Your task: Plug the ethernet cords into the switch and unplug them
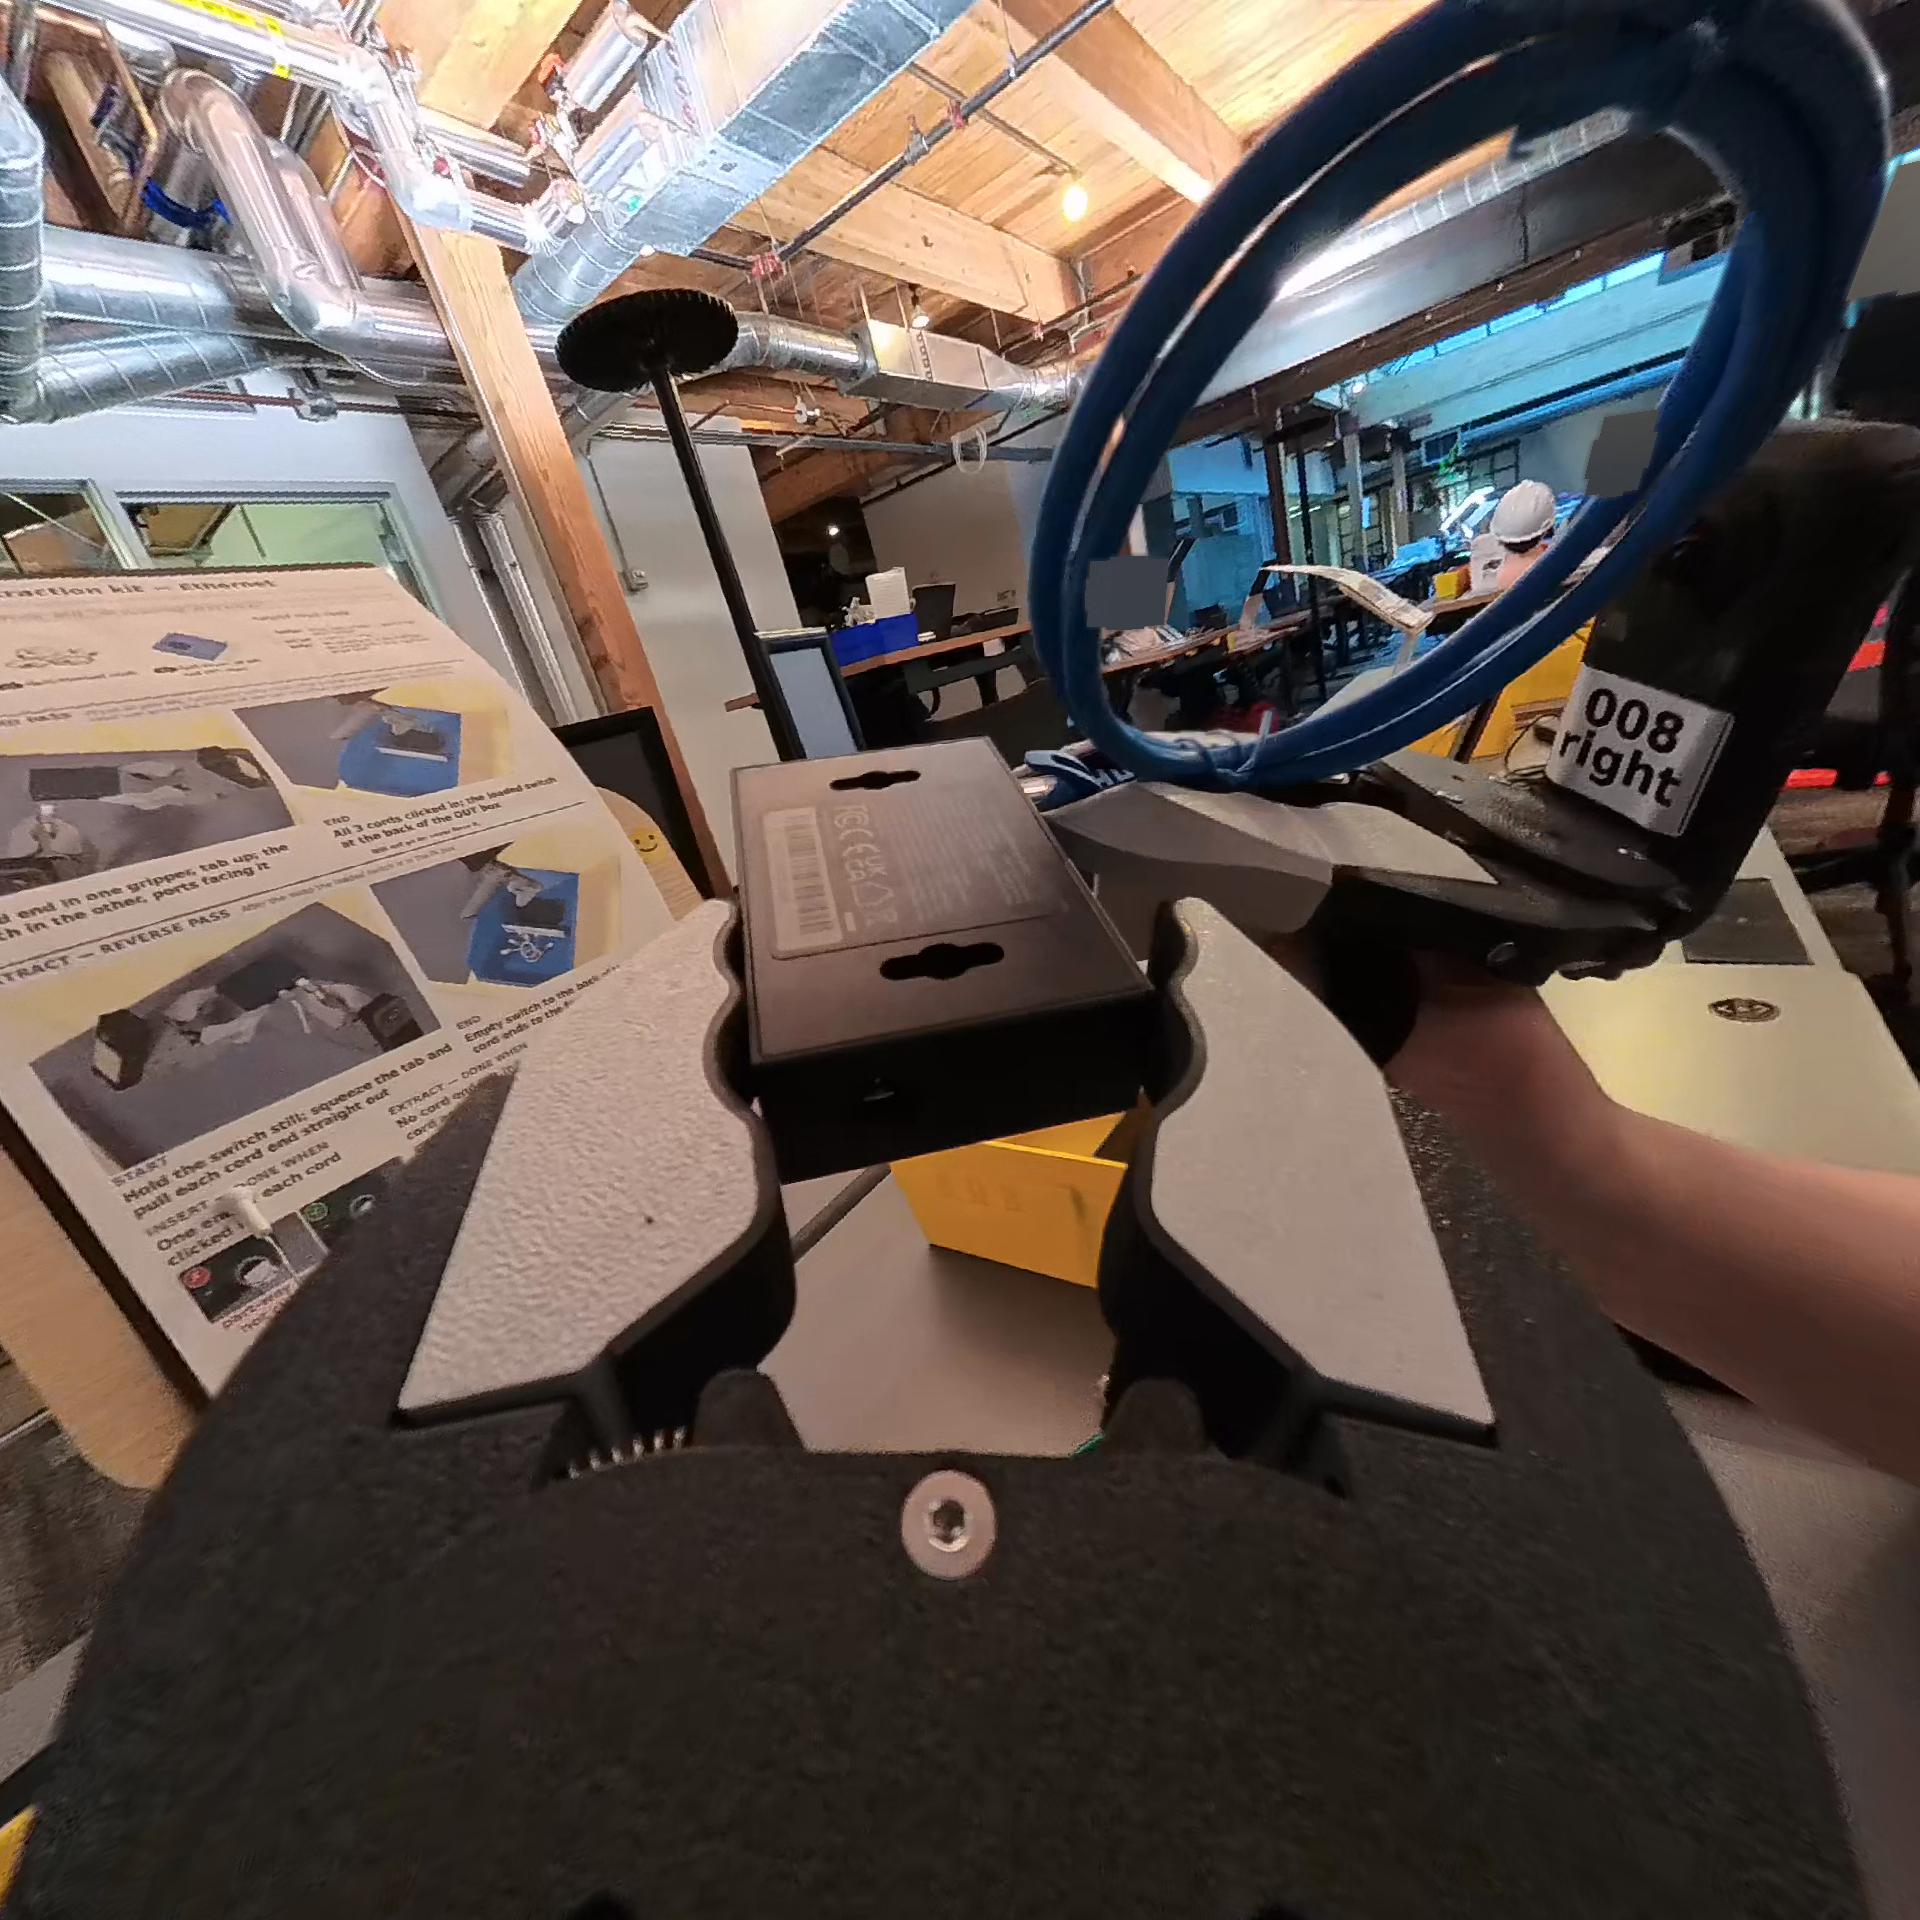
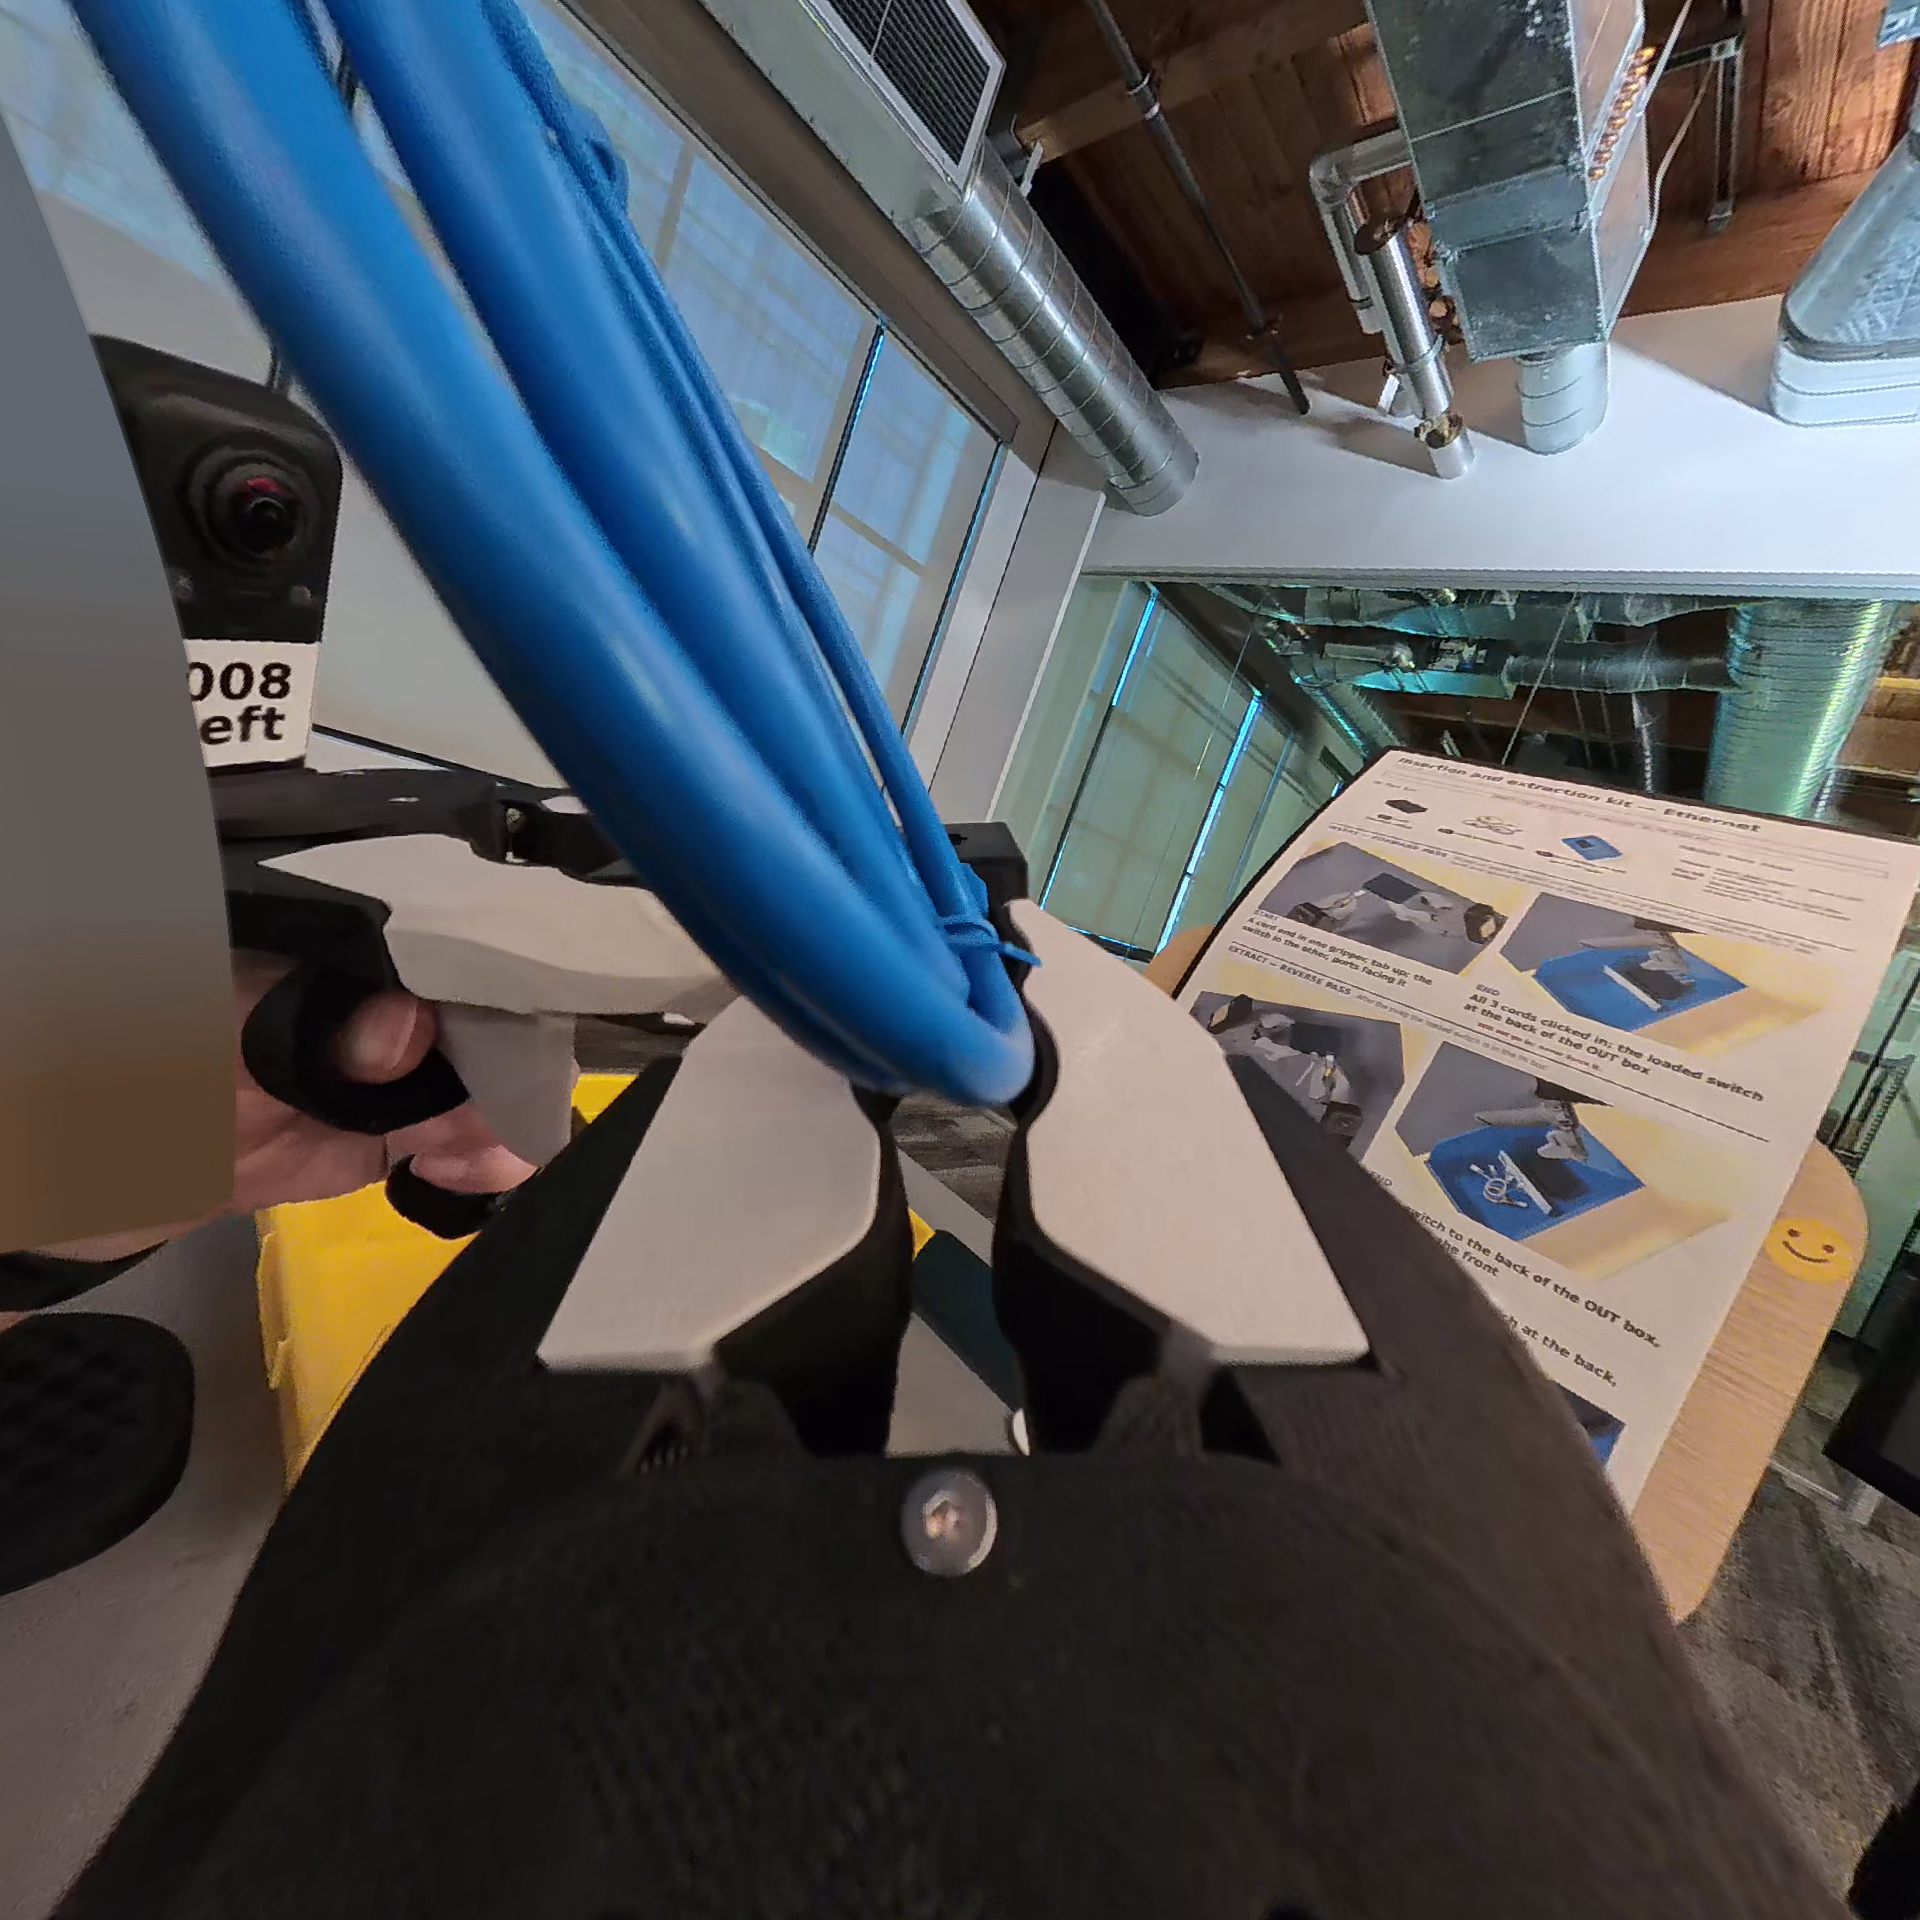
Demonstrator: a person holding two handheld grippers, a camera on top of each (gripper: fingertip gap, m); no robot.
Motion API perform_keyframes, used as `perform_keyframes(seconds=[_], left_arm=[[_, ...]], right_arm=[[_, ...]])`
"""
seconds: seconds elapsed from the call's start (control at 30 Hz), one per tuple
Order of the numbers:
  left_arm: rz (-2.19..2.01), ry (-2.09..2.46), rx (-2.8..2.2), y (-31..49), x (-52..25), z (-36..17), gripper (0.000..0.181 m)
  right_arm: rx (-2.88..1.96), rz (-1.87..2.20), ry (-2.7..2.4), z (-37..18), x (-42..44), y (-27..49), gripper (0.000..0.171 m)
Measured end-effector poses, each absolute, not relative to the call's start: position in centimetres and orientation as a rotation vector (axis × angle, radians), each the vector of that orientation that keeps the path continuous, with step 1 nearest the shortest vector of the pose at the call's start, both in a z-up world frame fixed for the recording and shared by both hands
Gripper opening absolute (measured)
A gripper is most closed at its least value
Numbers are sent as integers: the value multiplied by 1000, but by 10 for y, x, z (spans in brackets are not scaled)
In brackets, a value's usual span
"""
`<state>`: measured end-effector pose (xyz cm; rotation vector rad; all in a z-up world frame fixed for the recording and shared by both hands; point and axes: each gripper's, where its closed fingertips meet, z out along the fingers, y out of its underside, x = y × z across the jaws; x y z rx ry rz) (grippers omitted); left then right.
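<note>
My left gripper [image 1: 940,966] is shut on the black switch [image 1: 914,894], held above the table with its labelled underside up. My right gripper [image 2: 966,1039] is shut on a coiled blue ethernet cord [image 2: 623,644] near its tied end. In the left wrist view the right gripper [image 1: 1195,842] reaches in from the right to the switch's far right side, with the cord's coil [image 1: 1351,436] standing up above it. The plug and the switch's ports are hidden. In the right wrist view the left gripper [image 2: 499,935] is at the left, behind the cord.
A yellow box [image 1: 1023,1205] stands on the grey table [image 1: 914,1340] under the switch; it also shows in the right wrist view [image 2: 343,1309]. An instruction sheet on a wooden board [image 1: 260,883] leans at the left. A person's arm [image 1: 1662,1226] comes in from the right. Both grippers' tips are close together, under 4 cm apart.
</note>
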<state>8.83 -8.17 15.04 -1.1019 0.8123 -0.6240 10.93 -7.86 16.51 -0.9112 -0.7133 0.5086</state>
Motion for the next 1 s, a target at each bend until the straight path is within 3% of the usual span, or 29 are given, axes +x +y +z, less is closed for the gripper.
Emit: perform_keyframes(seconds=[1.0], left_arm=[[-615,732,-1130,-66,82,150,73]], right_arm=[[-1072,621,-741,150,101,-56,15]])
